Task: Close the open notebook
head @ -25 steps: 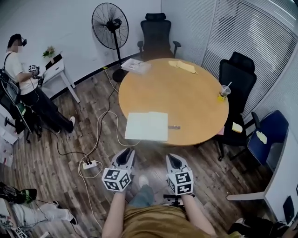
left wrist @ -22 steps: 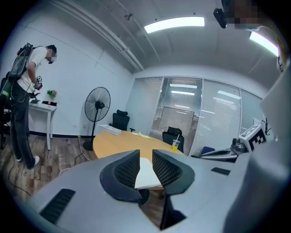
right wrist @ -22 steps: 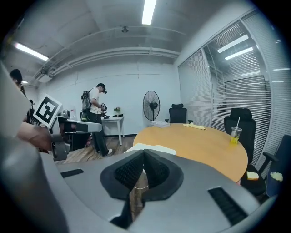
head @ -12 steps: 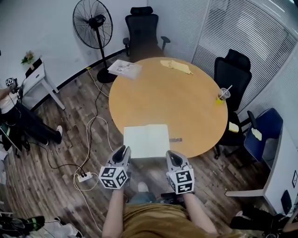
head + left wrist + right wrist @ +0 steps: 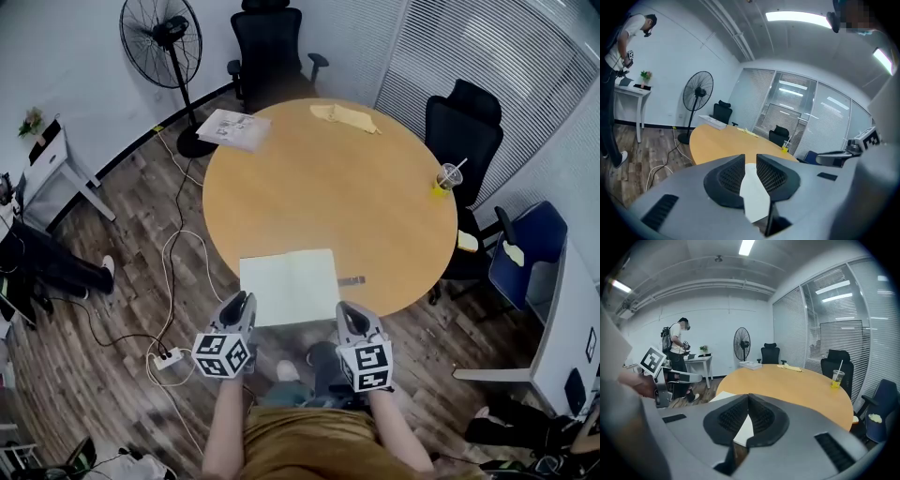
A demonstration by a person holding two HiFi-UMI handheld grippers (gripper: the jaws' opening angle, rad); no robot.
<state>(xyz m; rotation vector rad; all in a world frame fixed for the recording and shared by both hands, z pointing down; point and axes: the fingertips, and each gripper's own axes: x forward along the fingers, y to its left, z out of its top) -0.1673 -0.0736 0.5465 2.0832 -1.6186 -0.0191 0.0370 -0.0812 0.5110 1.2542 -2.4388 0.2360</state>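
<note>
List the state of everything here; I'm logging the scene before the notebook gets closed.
notebook: open, lying flat at the near edge of the table.
left gripper: jaws apart, just been closing, gripping nothing.
right gripper: jaws together, empty.
cup: upright, straw in.
fan: standing; spinning or not, cannot tell.

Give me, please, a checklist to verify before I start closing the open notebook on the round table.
1. Notebook lies open and flat near the table edge: ok.
2. Left hand-held gripper jaws apart: ok; they have just been closing, with nothing between them.
3. Right hand-held gripper jaws apart: not ok, they are together.
4. A page gripped: not ok, neither gripper holds one.
5. Small dark object clear of the pages: ok.
</note>
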